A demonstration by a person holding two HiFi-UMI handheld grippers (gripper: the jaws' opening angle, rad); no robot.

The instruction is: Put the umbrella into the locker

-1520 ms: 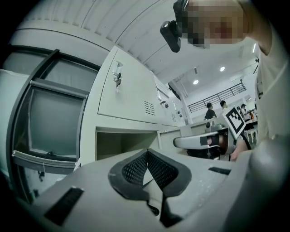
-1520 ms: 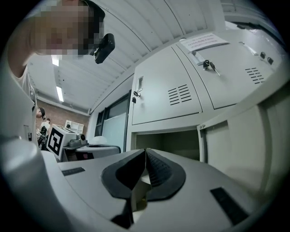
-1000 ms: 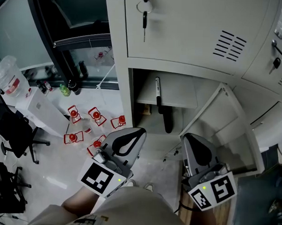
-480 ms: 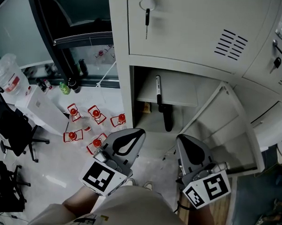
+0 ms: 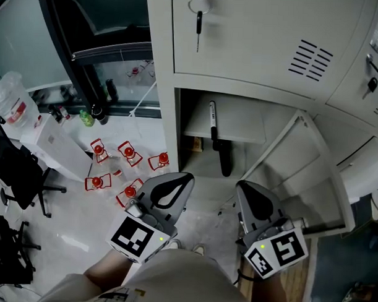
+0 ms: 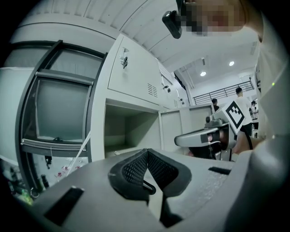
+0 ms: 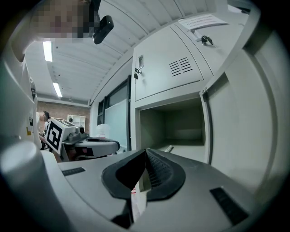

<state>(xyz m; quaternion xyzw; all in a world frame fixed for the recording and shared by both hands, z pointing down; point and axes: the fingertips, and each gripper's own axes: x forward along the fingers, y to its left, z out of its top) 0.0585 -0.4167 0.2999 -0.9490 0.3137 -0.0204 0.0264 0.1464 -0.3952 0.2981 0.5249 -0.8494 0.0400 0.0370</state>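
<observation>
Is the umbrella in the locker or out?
In. The umbrella lies on the shelf of the open locker, one end overhanging the edge.

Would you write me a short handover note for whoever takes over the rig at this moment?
Left tool: jaws shut, empty, held in front of the locker.
Right tool: jaws shut, empty, near the open door.
Umbrella: lies on the shelf inside the locker, thick end toward the opening and seemingly past the shelf's front edge.
Done: the umbrella is in the locker and released.
Left: probably nudge it fully in, then shut the door if that is wanted.
</observation>
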